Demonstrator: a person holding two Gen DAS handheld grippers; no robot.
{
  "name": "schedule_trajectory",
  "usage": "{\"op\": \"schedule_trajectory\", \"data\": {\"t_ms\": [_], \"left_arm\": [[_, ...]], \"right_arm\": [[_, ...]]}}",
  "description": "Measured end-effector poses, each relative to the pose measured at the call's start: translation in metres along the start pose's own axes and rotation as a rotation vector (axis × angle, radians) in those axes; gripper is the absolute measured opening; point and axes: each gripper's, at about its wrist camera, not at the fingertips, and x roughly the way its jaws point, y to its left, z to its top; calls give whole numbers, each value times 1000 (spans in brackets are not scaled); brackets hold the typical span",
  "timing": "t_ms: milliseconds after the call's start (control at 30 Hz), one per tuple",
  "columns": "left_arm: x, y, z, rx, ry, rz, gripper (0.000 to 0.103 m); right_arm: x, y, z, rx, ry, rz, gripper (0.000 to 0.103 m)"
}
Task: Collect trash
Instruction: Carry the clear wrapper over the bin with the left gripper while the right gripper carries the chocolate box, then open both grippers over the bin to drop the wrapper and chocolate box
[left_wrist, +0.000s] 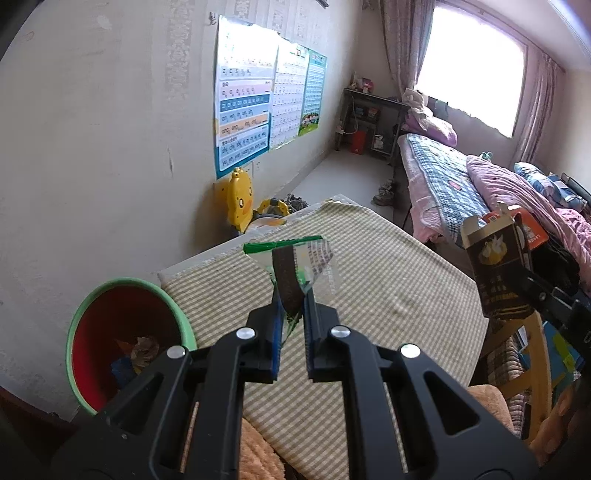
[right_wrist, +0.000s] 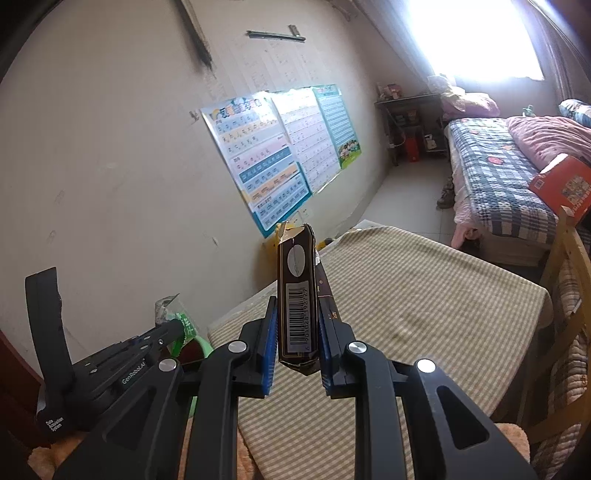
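Left gripper pinched torn green-edged wrapper above checked cloth's left edge, beside green-rimmed red bin. Right gripper clamped dark barcoded carton above same cloth.

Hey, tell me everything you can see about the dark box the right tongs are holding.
The dark carton is a slim brown-black cardboard box with gold trim, a white barcode label and a pale oval on its narrow side. Its top flaps are torn open and its bottom corner looks crumpled. It stands nearly upright, clamped by its lower part between the blue pads of the right tongs, raised above the checked tablecloth. Nothing else touches it.
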Motion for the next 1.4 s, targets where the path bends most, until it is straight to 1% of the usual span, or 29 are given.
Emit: {"op": "schedule_trajectory", "data": {"t_ms": [67, 200, 333, 367, 467, 567, 733, 767, 800, 833, 867, 900, 933, 967, 1033, 1067, 1133, 1167, 1200, 1233, 1300, 1367, 1400], "left_arm": [[-1, 6, 0, -4, -6, 21, 9], [-3, 32, -1, -31, -20, 97, 9], [-4, 68, -4, -75, -22, 185, 9], [-4, 77, -4, -88, -21, 208, 10], [-2, 112, -9, -149, -1, 276, 10], [2, 147, -17, -205, 30, 345, 10], [6, 185, -32, -277, 78, 392, 10], [7, 189, -35, -288, 84, 397, 13], [8, 194, -37, -301, 90, 401, 21], [8, 195, -39, -310, 92, 402, 28], [10, 198, -39, -319, 92, 399, 48], [10, 199, -40, -330, 83, 393, 61], [9, 198, -40, -336, 73, 389, 61], [8, 197, -40, -337, 65, 387, 61], [7, 191, -39, -322, 59, 374, 69], [7, 188, -37, -315, 52, 368, 75], [4, 178, -33, -301, 23, 343, 80], [4, 172, -30, -295, 13, 330, 83], [3, 163, -27, -288, 1, 314, 87], [4, 158, -24, -284, -8, 303, 89], [2, 140, -17, -273, -30, 268, 94], [1, 123, -11, -251, -39, 226, 97], [-1, 110, -6, -228, -48, 210, 97]], "right_arm": [[6, 6, 0, -1, 13, 21, 18], [28, 24, -1, -17, 59, 80, 18], [59, 51, -8, -30, 132, 157, 18], [70, 61, -11, -42, 161, 181, 18], [98, 84, -20, -46, 232, 248, 18], [135, 109, -33, -40, 317, 309, 18], [182, 140, -50, -24, 426, 374, 18], [192, 147, -54, -24, 458, 398, 19], [199, 156, -58, -28, 478, 412, 21], [205, 160, -61, -35, 489, 415, 21], [210, 164, -63, -50, 490, 395, 24], [212, 164, -62, -53, 483, 379, 37], [211, 161, -61, -49, 467, 355, 46], [207, 156, -59, -38, 438, 336, 52], [197, 148, -53, -45, 401, 303, 52], [192, 144, -50, -52, 381, 288, 52], [169, 132, -40, -77, 298, 236, 63], [158, 127, -36, -87, 256, 212, 74], [140, 120, -30, -106, 198, 186, 81], [131, 117, -25, -118, 170, 175, 83], [104, 108, -16, -156, 91, 142, 92], [80, 100, -10, -186, 30, 121, 97], [73, 97, -6, -193, 11, 124, 96]]}}
